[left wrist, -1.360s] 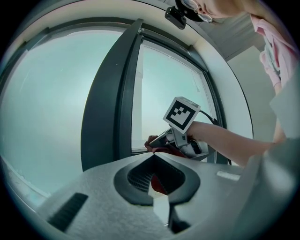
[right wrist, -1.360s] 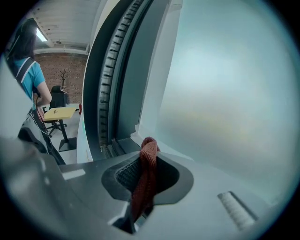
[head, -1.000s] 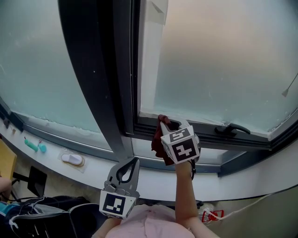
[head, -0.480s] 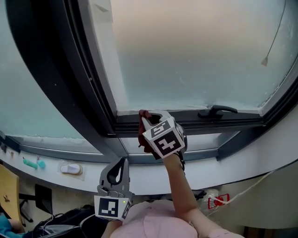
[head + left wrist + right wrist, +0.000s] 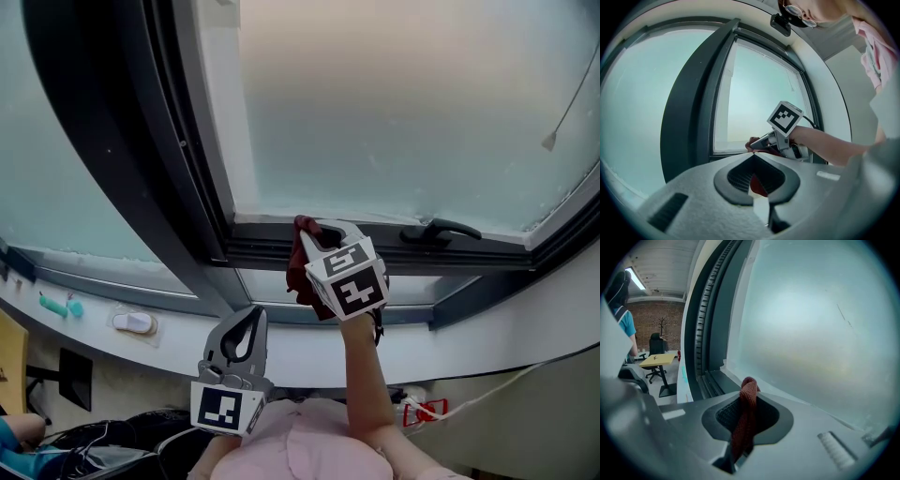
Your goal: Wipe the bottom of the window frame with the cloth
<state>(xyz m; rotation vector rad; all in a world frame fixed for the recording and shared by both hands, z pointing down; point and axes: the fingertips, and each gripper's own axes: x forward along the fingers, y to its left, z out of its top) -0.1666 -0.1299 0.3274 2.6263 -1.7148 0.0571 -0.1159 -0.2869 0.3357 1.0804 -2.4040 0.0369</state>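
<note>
My right gripper [image 5: 315, 231] is shut on a dark red cloth [image 5: 303, 267], whose top is bunched against the dark bottom rail of the window frame [image 5: 267, 251], just right of the frame's left corner. The cloth hangs down below the jaws. In the right gripper view the cloth [image 5: 746, 411] stands pinched between the jaws of the right gripper [image 5: 748, 392], close to the frosted pane and the frame channel [image 5: 708, 380]. My left gripper [image 5: 253, 314] is held low, shut and empty, below the sill. From the left gripper view, the right gripper [image 5: 758, 143] shows at the frame.
A black window handle [image 5: 441, 230] sits on the rail to the right of the cloth. A white object [image 5: 133, 322] and a teal one [image 5: 58, 305] lie on the sill at left. A blind cord [image 5: 553, 136] hangs at right. Cables [image 5: 424, 411] lie on the floor.
The head view has swung about. The right gripper with the cloth has stayed on the bottom rail and shifted slightly right, toward the handle. The left gripper stays low and shut.
</note>
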